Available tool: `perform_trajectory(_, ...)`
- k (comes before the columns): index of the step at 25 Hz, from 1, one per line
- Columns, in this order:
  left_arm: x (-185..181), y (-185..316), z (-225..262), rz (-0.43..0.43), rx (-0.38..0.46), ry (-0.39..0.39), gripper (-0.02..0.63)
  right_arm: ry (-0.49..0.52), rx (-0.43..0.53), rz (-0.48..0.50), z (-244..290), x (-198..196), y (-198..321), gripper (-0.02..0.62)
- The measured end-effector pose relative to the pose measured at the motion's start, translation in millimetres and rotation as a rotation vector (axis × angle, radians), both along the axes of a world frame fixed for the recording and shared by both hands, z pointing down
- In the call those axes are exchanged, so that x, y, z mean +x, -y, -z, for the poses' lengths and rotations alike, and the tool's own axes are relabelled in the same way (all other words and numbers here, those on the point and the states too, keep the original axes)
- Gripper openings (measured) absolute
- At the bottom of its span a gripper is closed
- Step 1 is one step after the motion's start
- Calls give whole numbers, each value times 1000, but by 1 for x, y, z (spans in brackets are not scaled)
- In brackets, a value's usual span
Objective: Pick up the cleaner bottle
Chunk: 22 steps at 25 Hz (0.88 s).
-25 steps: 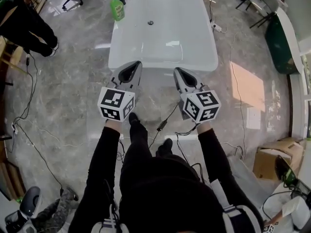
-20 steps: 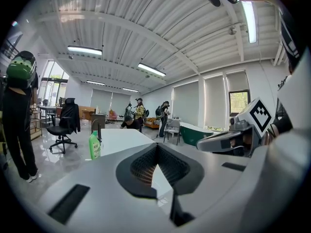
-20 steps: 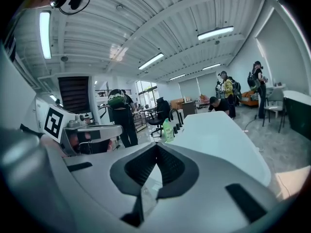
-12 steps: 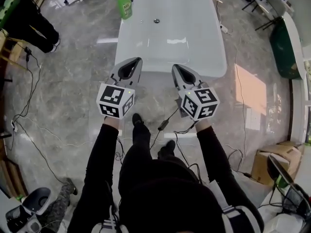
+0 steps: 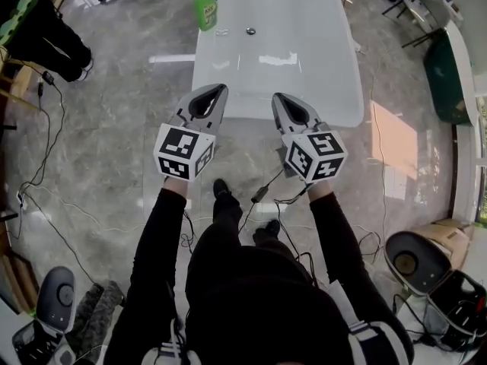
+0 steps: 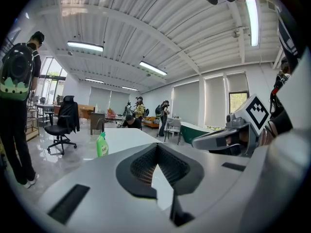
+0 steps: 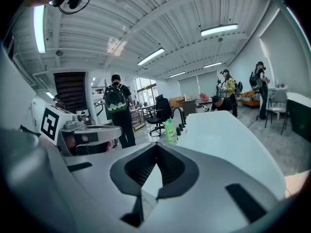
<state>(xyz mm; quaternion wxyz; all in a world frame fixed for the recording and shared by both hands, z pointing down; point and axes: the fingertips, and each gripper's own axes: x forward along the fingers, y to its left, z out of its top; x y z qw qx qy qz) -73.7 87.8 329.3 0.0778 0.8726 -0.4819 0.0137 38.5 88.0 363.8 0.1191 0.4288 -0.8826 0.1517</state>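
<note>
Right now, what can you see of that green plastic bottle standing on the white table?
The green plastic bottle is bright green, with a pale printed label on its front and a narrower top whose details are too small to make out. It stands upright on its base near the far left edge of the glossy white table. Only the table touches it.

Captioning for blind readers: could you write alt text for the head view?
From above, a person holds the left gripper and right gripper, both shut and empty, toward a long white table. A green cleaner bottle stands at its far left edge.
</note>
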Motion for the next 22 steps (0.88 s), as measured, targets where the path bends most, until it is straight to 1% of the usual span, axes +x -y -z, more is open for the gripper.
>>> perform_trajectory(5,-11,6,-2,-1,-3,-3,8,-2,-2,1,-1,-13,7,2)
perform_trajectory(14,-30,23,-12,-17,-9,-8,8,-8,7,-27,-4,-30,24,2)
perform_trajectory(18,-31,26,-10,-11,-3,-9,8,-14,3,-30,-3,-27,25,2)
perform_trajectory(22,-40,41,-7,-7,-2,-6,8,-16,0,-41,0,-30,40,2)
